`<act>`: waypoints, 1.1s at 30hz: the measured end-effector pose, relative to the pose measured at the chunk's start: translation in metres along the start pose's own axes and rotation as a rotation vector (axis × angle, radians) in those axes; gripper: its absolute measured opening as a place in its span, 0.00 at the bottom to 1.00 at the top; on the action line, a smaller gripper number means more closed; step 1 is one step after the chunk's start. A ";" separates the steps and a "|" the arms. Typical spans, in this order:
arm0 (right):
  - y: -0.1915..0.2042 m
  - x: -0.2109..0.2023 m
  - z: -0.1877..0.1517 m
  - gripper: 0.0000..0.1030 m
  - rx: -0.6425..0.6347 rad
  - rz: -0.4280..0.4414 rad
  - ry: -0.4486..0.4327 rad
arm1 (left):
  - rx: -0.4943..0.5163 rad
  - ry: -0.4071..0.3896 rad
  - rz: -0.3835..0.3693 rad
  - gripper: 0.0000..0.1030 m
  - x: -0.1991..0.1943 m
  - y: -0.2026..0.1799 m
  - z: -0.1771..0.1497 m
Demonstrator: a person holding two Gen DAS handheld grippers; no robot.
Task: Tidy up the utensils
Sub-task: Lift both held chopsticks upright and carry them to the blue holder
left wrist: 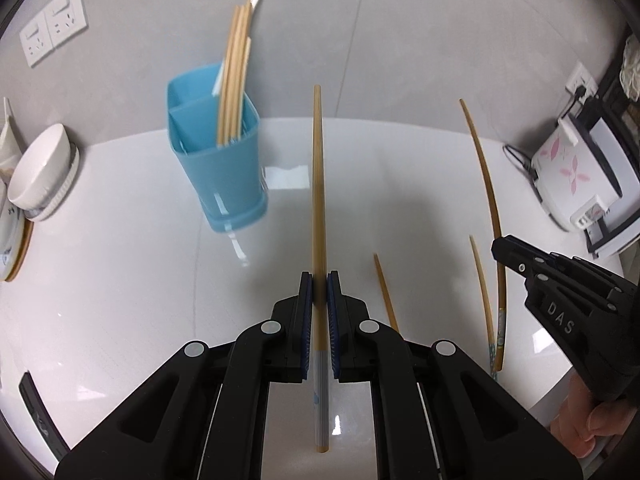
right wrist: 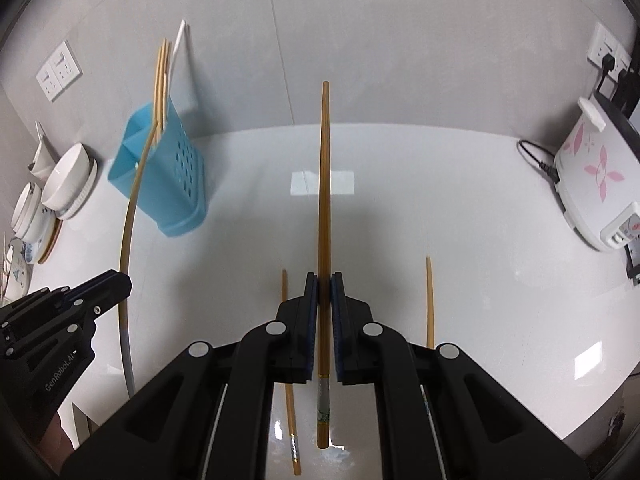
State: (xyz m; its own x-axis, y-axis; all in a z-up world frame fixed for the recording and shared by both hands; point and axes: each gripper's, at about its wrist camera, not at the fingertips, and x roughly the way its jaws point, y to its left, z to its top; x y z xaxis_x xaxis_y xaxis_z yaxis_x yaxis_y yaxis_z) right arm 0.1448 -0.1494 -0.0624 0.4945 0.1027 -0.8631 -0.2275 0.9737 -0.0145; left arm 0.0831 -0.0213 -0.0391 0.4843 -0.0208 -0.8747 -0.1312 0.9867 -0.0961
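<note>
The left tool (left wrist: pixel 319 280) is clamped tight on a bamboo chopstick with a grey-striped end (left wrist: pixel 319 184), which runs forward between its blue pads and points toward the wall. The right tool (right wrist: pixel 324 280) is closed just as firmly on a second chopstick with a patterned end (right wrist: pixel 325 184), held the same way. Below them, two more loose chopsticks (right wrist: pixel 289 360) lie on the white bench (right wrist: pixel 440 220); the right wrist view shows one on each side of its tool, while the left view shows them both off to its right. Only the left view catches a bare hand (left wrist: pixel 580 428) under the right tool's handle. Farther back on the left stands the blue utensil holder (left wrist: pixel 216 160), several chopsticks and a white piece upright in it; the left view looks into its divided compartments, the right view shows its perforated side instead. Beyond, white bowls (right wrist: pixel 68 184) sit at the left edge and a flowered rice cooker (right wrist: pixel 592 184) at the right, by the grey wall.
</note>
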 end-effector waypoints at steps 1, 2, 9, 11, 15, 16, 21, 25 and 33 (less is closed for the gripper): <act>0.002 -0.003 0.005 0.06 -0.001 0.004 -0.013 | -0.001 -0.009 0.002 0.06 -0.002 0.001 0.003; 0.001 -0.004 0.010 0.06 -0.003 0.008 -0.022 | -0.003 -0.017 0.002 0.06 -0.005 0.004 0.006; 0.020 -0.018 0.035 0.06 -0.016 0.054 -0.103 | -0.045 -0.100 -0.041 0.06 -0.022 0.022 0.032; 0.028 -0.020 0.042 0.06 -0.021 0.063 -0.117 | -0.047 -0.135 -0.033 0.06 -0.027 0.028 0.040; 0.043 -0.024 0.056 0.06 -0.037 0.090 -0.153 | -0.061 -0.179 -0.030 0.06 -0.032 0.038 0.055; 0.046 -0.025 0.060 0.06 -0.038 0.099 -0.160 | -0.068 -0.191 -0.030 0.06 -0.034 0.041 0.059; 0.065 -0.025 0.079 0.06 -0.051 0.139 -0.205 | -0.089 -0.278 -0.048 0.06 -0.039 0.059 0.078; 0.073 -0.022 0.093 0.06 -0.046 0.164 -0.231 | -0.099 -0.365 -0.089 0.06 -0.045 0.073 0.094; 0.082 -0.009 0.119 0.06 -0.038 0.204 -0.274 | -0.095 -0.491 -0.106 0.06 -0.038 0.087 0.126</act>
State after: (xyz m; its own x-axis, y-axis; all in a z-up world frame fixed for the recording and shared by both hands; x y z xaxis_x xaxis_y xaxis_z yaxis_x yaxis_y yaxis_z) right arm 0.2214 -0.0467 0.0044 0.6411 0.3504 -0.6828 -0.3732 0.9197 0.1217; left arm 0.1626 0.0859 0.0453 0.8455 -0.0194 -0.5336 -0.1263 0.9637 -0.2351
